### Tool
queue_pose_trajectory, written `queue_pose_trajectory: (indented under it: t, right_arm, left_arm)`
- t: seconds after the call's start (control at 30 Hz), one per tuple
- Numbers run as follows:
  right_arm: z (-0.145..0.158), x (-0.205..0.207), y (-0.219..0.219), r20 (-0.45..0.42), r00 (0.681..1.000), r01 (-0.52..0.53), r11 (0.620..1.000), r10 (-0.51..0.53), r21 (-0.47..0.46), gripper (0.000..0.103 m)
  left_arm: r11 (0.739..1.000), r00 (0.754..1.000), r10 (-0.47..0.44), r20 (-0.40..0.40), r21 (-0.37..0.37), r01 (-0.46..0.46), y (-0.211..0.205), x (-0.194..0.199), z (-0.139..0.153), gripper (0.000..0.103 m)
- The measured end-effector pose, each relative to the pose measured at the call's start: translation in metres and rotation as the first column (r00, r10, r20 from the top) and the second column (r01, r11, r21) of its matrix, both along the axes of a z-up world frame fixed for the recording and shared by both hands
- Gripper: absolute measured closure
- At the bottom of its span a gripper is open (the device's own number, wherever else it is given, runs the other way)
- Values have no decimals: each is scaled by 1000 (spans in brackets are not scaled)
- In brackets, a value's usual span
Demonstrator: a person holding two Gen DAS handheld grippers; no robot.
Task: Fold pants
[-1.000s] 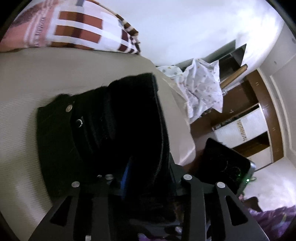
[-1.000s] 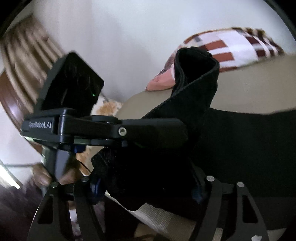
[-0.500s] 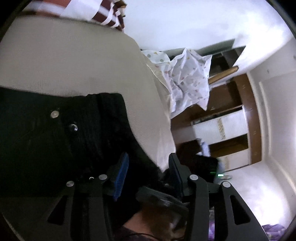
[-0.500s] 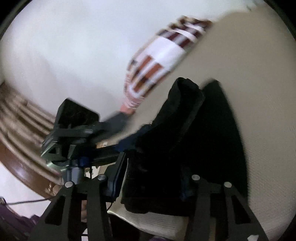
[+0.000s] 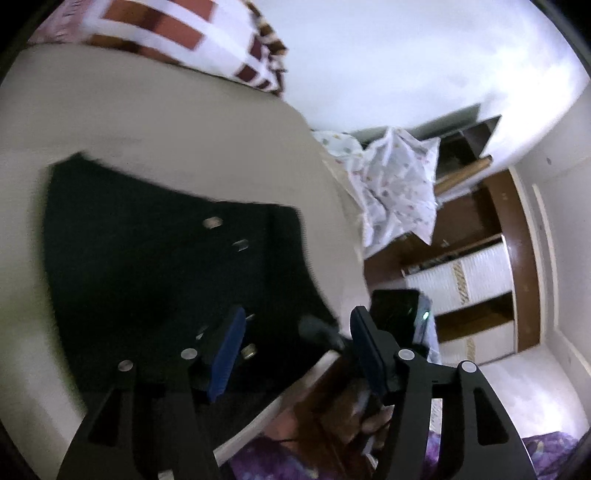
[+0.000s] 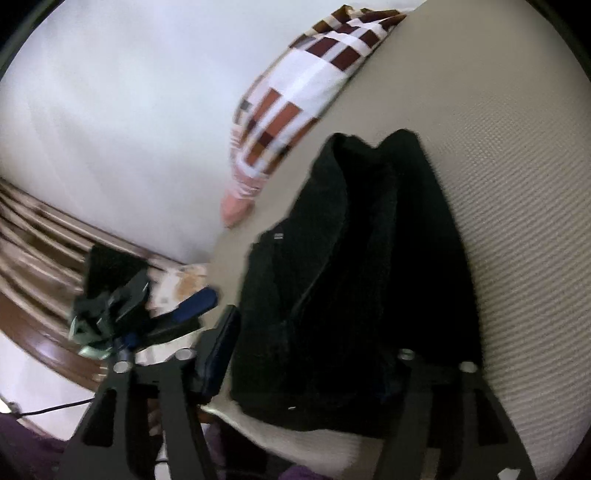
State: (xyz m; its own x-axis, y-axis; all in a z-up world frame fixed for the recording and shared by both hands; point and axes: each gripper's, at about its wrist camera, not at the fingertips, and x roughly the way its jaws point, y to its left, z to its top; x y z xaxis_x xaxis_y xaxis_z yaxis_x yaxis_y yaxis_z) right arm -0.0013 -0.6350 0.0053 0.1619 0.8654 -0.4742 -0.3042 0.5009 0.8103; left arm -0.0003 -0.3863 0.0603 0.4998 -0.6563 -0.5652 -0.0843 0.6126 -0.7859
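The black pants point(image 5: 166, 266) lie folded into a flat pile on the beige bed point(image 5: 147, 129), metal buttons showing. My left gripper point(image 5: 295, 350) hovers at their near right corner. Its jaws are opening, and the blue pads point(image 5: 225, 354) stand clear of the cloth. In the right wrist view the pants point(image 6: 351, 258) form a thick layered bundle lying between the fingers of my right gripper point(image 6: 306, 365). Its jaws are closing. The left pad point(image 6: 218, 354) sits just off the fabric edge, and the right pad is hidden behind the cloth. The left gripper point(image 6: 166, 314) shows beside the bundle.
A checked pillow point(image 5: 177, 33) lies at the head of the bed by the white wall. A white patterned cloth point(image 5: 395, 184) hangs off the bed's far side, in front of a brown and white wardrobe point(image 5: 480, 277). The bed edge point(image 6: 258, 435) runs just below my fingers.
The raised fold of the pants has come down flat onto the pile. My left jaws have widened off the fabric. My right gripper has rolled and sunk toward the bed.
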Motion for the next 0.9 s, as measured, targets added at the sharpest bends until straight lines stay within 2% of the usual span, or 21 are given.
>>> queue_pose_trajectory:
  t: [0.03, 0.13, 0.23, 0.33, 0.47, 0.57, 0.67, 0.73, 0.8, 0.9]
  right_arm:
    - [-3, 2, -1, -14, 1000, 10, 1000, -11, -17, 73]
    - [-10, 5, -13, -83, 996, 46, 997, -41, 59, 76]
    - [-6, 6, -25, -118, 991, 80, 987, -63, 143, 77]
    - [-4, 14, -42, -105, 989, 125, 977, -108, 173, 77]
    - [-38, 15, -64, -186, 975, 157, 970, -122, 185, 77]
    - [-50, 12, -69, -190, 974, 166, 962, -126, 218, 79]
    - [-49, 9, -77, -212, 970, 173, 950, -119, 261, 71]
    - [-46, 11, -95, -230, 959, 229, 934, -167, 274, 64]
    - [-36, 11, -124, -226, 943, 303, 908, -243, 289, 64]
    - [-16, -3, -147, -230, 946, 306, 870, -230, 386, 64]
  left_arm:
    - [1000, 1000, 11, -3, 17, -11, 2, -5, -2, 43]
    - [995, 999, 40, -20, 95, -38, 7, -21, -8, 43]
    - [996, 997, 62, -40, 73, -58, 13, -33, -17, 43]
    - [994, 997, 65, -44, 88, -61, 12, -35, -25, 42]
    - [996, 995, 55, -80, 77, -49, 9, -33, -46, 42]
    - [997, 995, 63, -78, 56, -58, 9, -34, -54, 42]
    - [997, 994, 67, -81, 55, -63, 10, -34, -55, 42]
    - [996, 994, 71, -79, 56, -67, 11, -36, -53, 42]
    - [995, 994, 82, -67, 65, -77, 13, -38, -48, 42]
    - [993, 995, 91, -50, 76, -87, 12, -39, -39, 42]
